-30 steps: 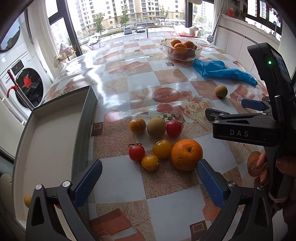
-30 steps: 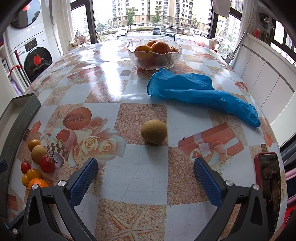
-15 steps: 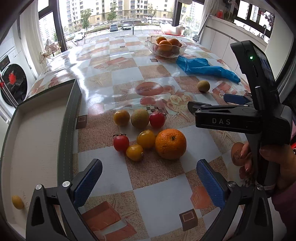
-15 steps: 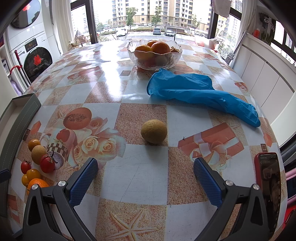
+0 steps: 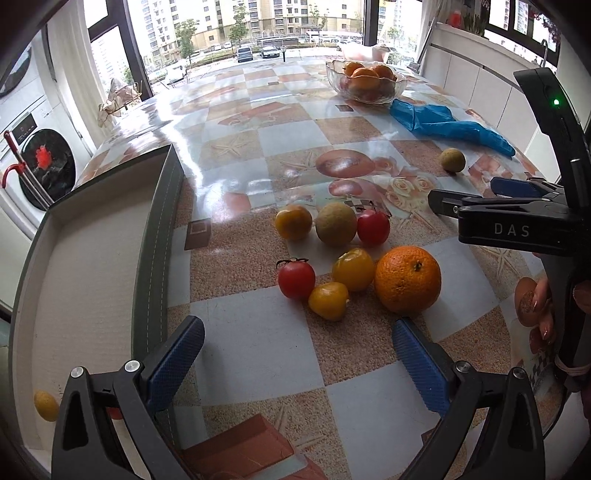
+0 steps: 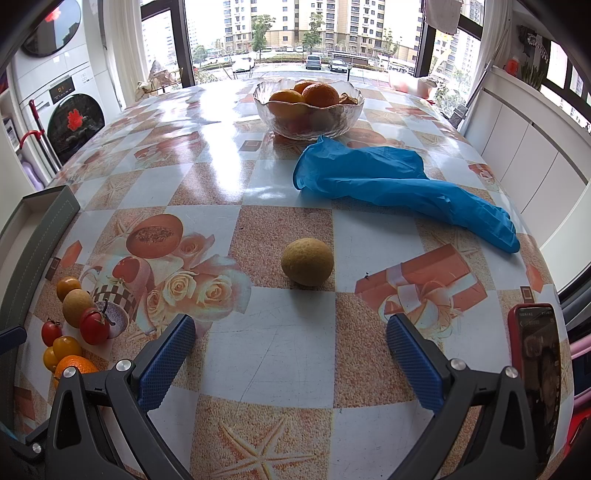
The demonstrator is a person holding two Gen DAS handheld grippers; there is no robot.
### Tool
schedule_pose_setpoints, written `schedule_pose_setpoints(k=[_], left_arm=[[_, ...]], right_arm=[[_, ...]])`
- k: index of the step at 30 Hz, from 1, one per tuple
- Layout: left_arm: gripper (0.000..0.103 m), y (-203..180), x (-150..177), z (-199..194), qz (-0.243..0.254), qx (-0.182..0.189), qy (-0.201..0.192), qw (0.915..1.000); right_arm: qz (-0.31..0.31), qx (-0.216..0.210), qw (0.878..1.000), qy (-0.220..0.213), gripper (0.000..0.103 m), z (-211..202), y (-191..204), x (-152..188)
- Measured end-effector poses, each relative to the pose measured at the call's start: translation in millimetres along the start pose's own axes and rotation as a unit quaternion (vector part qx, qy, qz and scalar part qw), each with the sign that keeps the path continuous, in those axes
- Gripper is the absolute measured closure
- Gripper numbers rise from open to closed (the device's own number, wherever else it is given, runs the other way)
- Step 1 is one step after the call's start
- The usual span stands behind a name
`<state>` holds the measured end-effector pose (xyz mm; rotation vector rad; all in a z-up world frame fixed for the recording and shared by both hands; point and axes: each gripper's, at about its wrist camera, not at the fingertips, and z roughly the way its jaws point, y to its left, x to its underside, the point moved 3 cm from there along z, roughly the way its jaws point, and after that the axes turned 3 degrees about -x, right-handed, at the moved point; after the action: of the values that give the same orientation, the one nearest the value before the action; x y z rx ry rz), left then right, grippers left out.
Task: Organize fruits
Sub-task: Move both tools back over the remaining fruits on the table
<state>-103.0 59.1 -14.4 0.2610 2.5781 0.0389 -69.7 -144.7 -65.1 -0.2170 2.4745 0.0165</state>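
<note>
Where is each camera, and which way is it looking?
Left wrist view: sits on the left claw, looks across the table at the fruit cluster by the big orange and the gray tray; shows its blue fingers, plus the right claw and a hand.
Right wrist view: sits on the right claw, looks at the lone tan fruit, blue glove and glass bowl.
Shared: all of these except the hand.

A: Bright daylight from the windows (image 6: 295,33) at the far end, both views. Strong glare streaks on the glossy tablecloth (image 5: 221,155).
B: Shadows?
A: Soft, short, under the orange (image 5: 408,278) and the lone round fruit (image 6: 307,261).
B: Sharpness?
A: Centre crisp. Heavy fisheye bending, dark vignette in the corners, washing machine (image 5: 40,162) warped.
</note>
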Motion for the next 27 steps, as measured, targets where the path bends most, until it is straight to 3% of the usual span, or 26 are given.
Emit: schedule_pose_setpoints(k=[16,20,27], left_arm=[[0.001,6,-8,-13,-0.017,0.003,-0.011,0.9998],[0.001,5,-6,-20,-0.012,0.004,-0.018,0.9998],[0.001,-1,-5,-25,-0.002,0.017,-0.03,0.9994]], right_arm=[[-0.001,-0.001,1.0,0.001,0.0,0,0,-1],[0.002,-0.021,1.0,0.006,0.0,-6,-3,2],[0.065,-0.064,0.996,-0.006,0.0,-19,-34,5]])
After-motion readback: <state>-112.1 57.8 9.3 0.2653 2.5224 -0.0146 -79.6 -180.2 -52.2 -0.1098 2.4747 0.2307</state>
